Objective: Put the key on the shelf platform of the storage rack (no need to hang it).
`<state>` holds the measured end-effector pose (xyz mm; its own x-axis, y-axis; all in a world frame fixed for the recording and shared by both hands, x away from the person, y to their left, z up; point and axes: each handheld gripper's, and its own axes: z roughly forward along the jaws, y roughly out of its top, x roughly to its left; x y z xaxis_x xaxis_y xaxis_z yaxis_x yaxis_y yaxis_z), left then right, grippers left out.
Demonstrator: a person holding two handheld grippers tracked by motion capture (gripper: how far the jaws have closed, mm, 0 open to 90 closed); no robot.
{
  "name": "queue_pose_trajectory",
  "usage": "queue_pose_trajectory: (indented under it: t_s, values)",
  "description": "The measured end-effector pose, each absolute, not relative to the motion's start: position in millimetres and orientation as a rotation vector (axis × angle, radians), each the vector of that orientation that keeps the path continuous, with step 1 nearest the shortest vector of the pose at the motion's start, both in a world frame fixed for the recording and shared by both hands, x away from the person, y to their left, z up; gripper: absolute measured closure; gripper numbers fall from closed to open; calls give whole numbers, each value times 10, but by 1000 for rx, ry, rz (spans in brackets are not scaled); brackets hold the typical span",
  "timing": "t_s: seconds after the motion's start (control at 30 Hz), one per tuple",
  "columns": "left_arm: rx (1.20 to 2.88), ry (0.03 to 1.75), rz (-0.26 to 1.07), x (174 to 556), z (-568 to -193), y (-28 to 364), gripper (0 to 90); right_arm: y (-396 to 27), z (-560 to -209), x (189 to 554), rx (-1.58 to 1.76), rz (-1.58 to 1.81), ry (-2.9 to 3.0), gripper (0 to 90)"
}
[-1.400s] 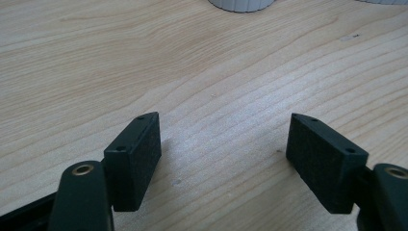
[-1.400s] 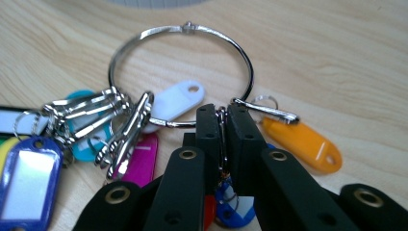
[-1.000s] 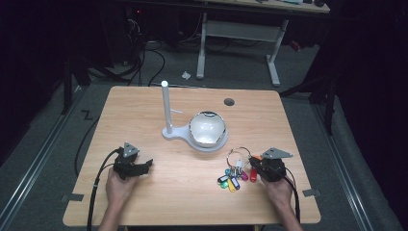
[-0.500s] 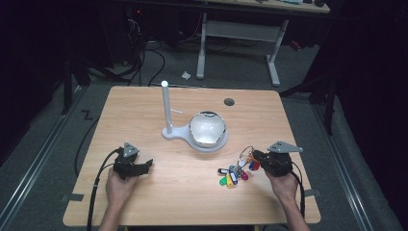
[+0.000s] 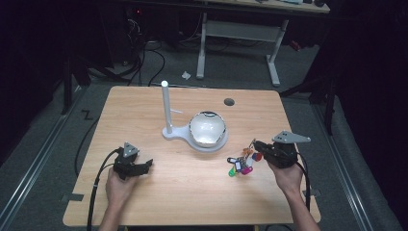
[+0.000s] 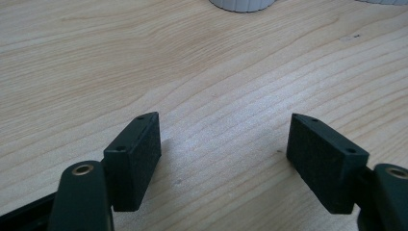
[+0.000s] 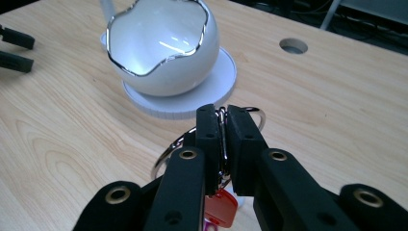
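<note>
A bunch of keys with coloured tags [image 5: 243,162] hangs from metal rings [image 7: 250,115] pinched between the pads of my right gripper [image 5: 256,144], which is shut on the ring and lifted above the table at the right. The lower tags still trail near the wood. A white egg-shaped bowl with a silver rim [image 5: 207,128] sits on a white base with an upright post [image 5: 166,106] at the table's middle. My left gripper [image 5: 146,165] rests at the front left, open, with bare wood between its pads [image 6: 137,154].
The wooden table [image 5: 144,110] has a round cable hole [image 5: 229,101] at the back right. The bowl's base [image 7: 211,91] lies just beyond my right jaws. Cables trail from both grippers off the front edge. Dark floor and a desk frame lie behind.
My right gripper has risen with the key ring, lifting the bunch so the tags hang below it. The left gripper has stayed where it was.
</note>
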<state>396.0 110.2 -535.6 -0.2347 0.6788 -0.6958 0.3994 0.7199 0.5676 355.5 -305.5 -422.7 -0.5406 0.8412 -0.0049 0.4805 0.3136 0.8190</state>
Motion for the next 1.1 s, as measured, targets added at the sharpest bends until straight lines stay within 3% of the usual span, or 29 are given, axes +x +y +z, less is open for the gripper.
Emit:
queue_pose_trajectory:
  t_s: [1.1]
  values:
    - [823,1871,328,3971,-5352,1103,283,-2802,-3412,3785,1003,1317,2196,848]
